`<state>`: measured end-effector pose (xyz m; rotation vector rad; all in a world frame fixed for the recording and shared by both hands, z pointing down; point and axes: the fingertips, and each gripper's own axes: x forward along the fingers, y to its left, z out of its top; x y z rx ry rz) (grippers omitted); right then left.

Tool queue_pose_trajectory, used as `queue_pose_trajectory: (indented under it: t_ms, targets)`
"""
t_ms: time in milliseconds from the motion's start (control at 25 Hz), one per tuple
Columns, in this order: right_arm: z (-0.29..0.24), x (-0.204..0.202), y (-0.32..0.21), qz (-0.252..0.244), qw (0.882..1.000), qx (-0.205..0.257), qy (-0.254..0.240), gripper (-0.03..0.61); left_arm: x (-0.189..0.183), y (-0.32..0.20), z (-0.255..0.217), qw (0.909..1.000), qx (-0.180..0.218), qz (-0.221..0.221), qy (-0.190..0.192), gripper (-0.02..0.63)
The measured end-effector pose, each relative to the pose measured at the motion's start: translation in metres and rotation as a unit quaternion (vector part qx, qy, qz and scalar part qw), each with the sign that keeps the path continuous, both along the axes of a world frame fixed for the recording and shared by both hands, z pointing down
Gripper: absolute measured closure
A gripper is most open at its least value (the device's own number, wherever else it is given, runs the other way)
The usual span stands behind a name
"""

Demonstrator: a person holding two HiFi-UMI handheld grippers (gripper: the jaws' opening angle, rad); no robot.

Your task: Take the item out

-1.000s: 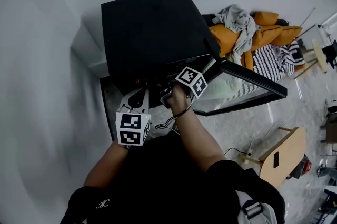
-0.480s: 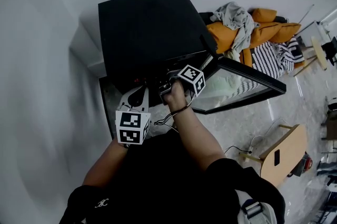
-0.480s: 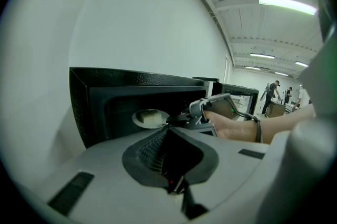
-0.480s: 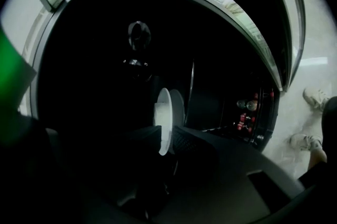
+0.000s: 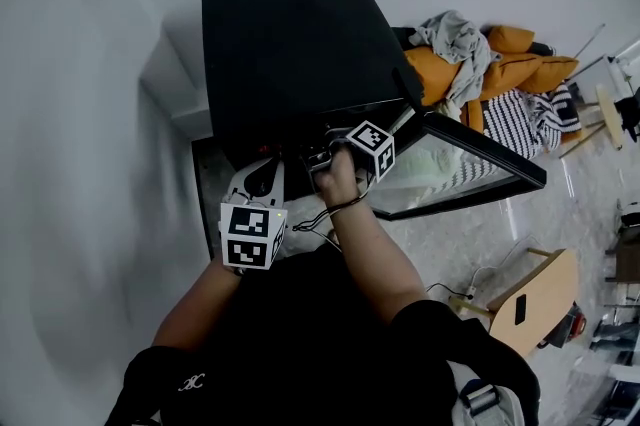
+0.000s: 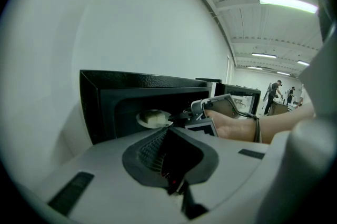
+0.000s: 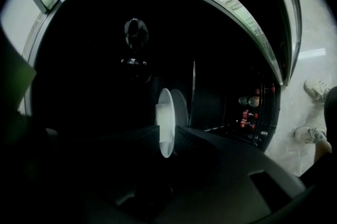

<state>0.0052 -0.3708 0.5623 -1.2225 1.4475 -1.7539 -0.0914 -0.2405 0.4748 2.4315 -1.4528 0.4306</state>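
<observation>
A black oven (image 5: 290, 54) stands with its glass door (image 5: 470, 159) swung open to the right. Inside, a white plate (image 6: 152, 118) carries a pale piece of food. My right gripper (image 5: 320, 157) reaches into the oven mouth. Its jaws are opening, and the plate's rim (image 7: 166, 123) stands between them with a thin gap on the right side. In the right gripper view, the gripper (image 7: 167, 136) sits in the dark cavity. My left gripper (image 5: 258, 176) hangs in front of the oven's left side, apart from it. Its tips (image 6: 168, 129) meet with nothing between them.
An orange sofa with clothes (image 5: 470, 64) and a striped cushion (image 5: 515, 114) lies behind the open door. A wooden stool (image 5: 530, 304) stands on the floor at the right. A white wall runs along the left. Red and silver oven controls (image 7: 247, 107) show beside the cavity.
My right hand and its gripper have edged a little further toward the oven mouth. The left gripper has hardly moved.
</observation>
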Motion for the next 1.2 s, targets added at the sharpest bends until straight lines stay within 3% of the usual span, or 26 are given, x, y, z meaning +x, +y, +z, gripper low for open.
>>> queue_pose_trajectory:
  t_ms: [280,440,920,1200]
  targets:
    - [0.004,-0.002,-0.001,-0.005,1.000,-0.026,-0.002,0.498,-0.003,-0.001,-0.001,1.0000,0.002,-0.002,0.001,0.606]
    - [0.009,-0.002,0.000,-0.004,0.999,-0.041,0.011,0.558,-0.004,0.001,-0.001,1.0000,0.003,-0.002,0.001,0.606]
    - [0.016,-0.001,0.005,-0.015,0.998,-0.056,0.035,0.571,-0.005,0.001,0.007,1.0000,-0.001,-0.001,0.001,0.606]
    - [0.012,-0.001,0.013,-0.014,0.999,-0.037,0.016,0.571,0.003,0.002,0.005,0.9999,-0.002,0.011,0.002,0.606]
